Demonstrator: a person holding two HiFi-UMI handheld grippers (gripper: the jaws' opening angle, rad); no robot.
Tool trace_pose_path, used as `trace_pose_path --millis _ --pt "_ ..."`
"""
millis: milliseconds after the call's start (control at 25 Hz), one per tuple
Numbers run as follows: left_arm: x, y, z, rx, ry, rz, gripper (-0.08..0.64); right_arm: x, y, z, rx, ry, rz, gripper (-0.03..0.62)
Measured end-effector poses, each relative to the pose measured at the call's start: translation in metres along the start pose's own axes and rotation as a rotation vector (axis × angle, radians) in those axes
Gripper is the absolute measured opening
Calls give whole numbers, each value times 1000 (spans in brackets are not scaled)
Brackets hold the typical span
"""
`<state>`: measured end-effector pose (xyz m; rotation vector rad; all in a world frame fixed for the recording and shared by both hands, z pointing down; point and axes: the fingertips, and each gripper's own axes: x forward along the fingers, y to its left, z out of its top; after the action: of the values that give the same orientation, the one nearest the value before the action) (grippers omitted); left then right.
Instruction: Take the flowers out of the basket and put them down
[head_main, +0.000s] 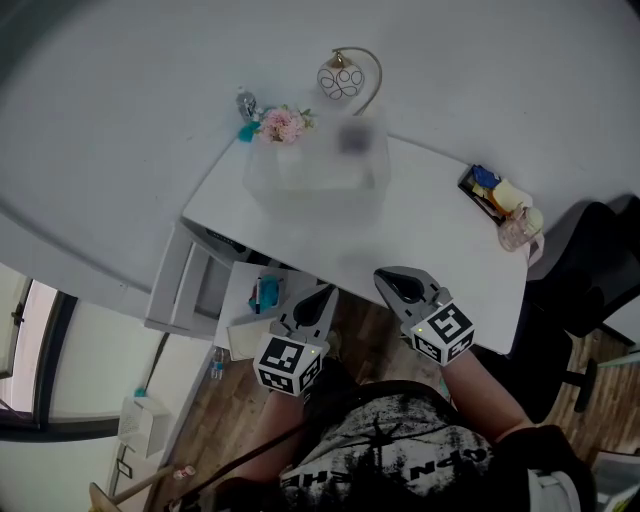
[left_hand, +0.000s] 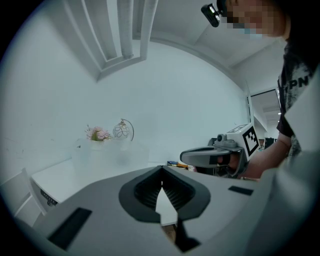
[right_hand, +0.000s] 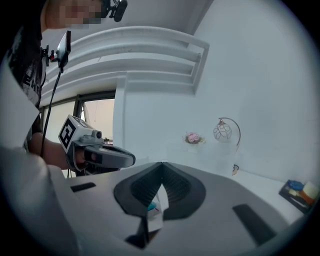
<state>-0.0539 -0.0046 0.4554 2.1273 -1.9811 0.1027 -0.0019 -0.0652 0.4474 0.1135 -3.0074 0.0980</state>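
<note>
Reaching step: left gripper (head_main: 312, 303) and right gripper (head_main: 398, 283), fingers pressed together and empty, hover well short of the frosted translucent basket (head_main: 310, 185) holding pink flowers (head_main: 283, 123); next, reach and spread.

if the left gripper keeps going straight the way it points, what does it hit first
Probably the white table, near its front edge: the left gripper, jaws shut and empty, points slightly down toward it. The translucent basket sits just left of that line. Depth is unclear.

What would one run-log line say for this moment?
left gripper: shut, empty | right gripper: shut, empty | flowers: in basket, untouched
</note>
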Motion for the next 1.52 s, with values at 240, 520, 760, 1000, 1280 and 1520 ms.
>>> trace_pose_path --millis 240,520,760,1000,1280,1520 --pt "24 49 16 11 -6 -10 14 49 -21 17 -29 -6 1 15" --pt "57 123 30 -16 9 -31 14 112 -55 27 -30 12 -28 15" --pt "82 171 45 15 24 -73 14 157 -81 40 -39 9 -67 15" --pt "102 201 54 43 33 -127 14 188 -90 46 -20 9 -88 15" --pt "111 222 55 25 33 -163 14 204 -97 69 -26 -1 -90 15" --pt "110 229 64 13 33 -168 14 220 -101 96 -47 19 -40 15"
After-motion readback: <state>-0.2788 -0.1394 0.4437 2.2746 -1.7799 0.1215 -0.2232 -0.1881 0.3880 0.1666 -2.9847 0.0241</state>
